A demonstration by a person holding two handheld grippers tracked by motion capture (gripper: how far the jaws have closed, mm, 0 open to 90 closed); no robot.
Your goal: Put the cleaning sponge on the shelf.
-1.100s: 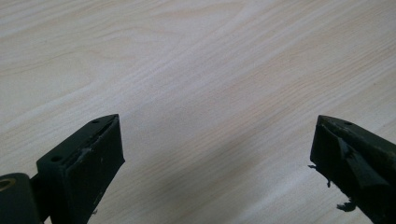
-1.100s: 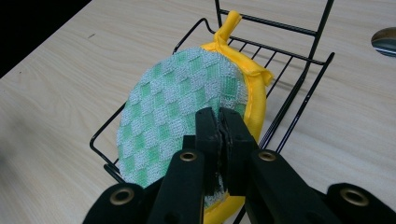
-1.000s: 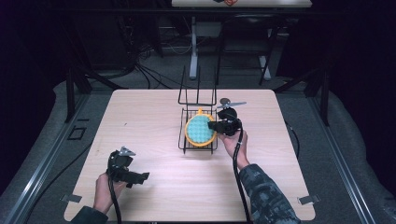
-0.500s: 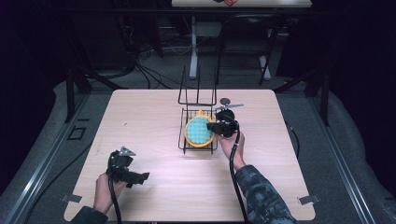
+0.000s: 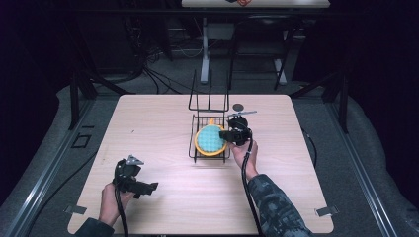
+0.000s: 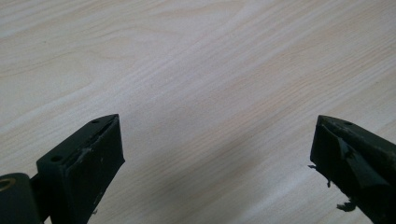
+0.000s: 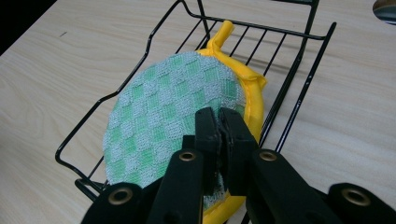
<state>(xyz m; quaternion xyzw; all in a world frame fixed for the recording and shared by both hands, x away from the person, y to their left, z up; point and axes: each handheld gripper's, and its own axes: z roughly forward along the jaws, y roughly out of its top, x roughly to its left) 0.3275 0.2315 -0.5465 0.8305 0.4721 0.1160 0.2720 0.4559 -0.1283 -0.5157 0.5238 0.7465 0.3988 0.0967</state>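
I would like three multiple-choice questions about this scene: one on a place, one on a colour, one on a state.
1. Where does the round pad lie?
A. in the wire basket
B. on the bare table
C. on the floor

2. What colour is the pad's rim?
A. red
B. yellow
C. white

3. How do the left gripper's jaws stand?
A. shut on the pad
B. shut on nothing
C. wide apart over the table

Answers: 1 A, the wires run around the pad; 2 B, a yellow edge borders the green checks; 3 C, bare wood shows between the jaws.
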